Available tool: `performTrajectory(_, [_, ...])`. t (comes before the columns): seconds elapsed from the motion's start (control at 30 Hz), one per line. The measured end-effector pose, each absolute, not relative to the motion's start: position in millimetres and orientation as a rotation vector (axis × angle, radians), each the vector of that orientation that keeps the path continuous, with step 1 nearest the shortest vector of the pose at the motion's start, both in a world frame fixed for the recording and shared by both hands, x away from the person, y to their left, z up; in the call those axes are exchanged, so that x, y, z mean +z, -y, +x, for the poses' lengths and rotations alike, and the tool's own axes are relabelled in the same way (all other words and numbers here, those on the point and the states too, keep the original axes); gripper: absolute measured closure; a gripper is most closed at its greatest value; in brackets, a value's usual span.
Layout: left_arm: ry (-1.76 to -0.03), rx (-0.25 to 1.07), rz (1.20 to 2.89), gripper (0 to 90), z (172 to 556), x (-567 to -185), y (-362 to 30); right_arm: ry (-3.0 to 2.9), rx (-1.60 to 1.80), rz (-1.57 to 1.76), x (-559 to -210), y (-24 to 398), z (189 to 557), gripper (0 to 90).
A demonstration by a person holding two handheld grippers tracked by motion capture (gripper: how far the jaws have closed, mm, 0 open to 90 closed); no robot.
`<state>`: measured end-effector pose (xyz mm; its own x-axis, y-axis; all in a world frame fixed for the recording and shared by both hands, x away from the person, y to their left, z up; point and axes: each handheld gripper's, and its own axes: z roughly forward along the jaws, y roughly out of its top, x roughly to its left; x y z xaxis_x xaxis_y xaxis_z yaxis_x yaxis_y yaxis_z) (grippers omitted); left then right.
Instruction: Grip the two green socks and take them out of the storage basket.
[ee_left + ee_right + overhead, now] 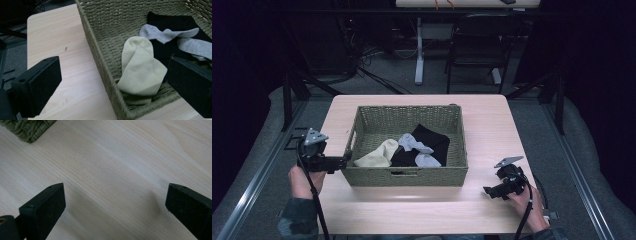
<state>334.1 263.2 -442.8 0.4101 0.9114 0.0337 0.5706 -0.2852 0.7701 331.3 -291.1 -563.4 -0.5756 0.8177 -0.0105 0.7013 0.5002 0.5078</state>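
Note:
A woven olive basket [406,176] stands in the middle of the light wooden table [492,120]. Inside lie a cream sock [377,154], grey socks [415,145] and black cloth [432,137]. My left gripper [343,162] is open at the basket's left front corner, its jaws straddling the wall [100,62], with the cream sock [140,70], grey socks [165,33] and black cloth [175,21] ahead. My right gripper [488,191] is open and holds nothing, low over bare table right of the basket, whose corner [30,128] shows at top left.
A chair [477,45] and a white desk leg [419,50] stand on the floor beyond the table. Dark curtains hang on both sides. Bare tabletop [412,210] runs along the front of the basket.

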Motion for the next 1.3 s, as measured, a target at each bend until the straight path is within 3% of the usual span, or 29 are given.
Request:
performTrajectory(0.33, [-1.224, 0.558, 2.079, 0.6, 362.8, -433.6, -241.1, -2.494, 0.684, 1.292, -563.9, 290.2, 331.3, 2.1])
performTrajectory(0.67, [-1.226, 0.416, 2.212, 2.6, 397.8, -445.2, -212.1, -2.49, 0.689, 1.299, -564.3, 291.7, 329.8, 2.1])
performTrajectory(1.3, [-1.254, 0.26, 2.432, 9.2, 430.3, -474.8, -172.5, -2.492, 0.688, 1.298, -564.2, 291.6, 329.6, 2.2])
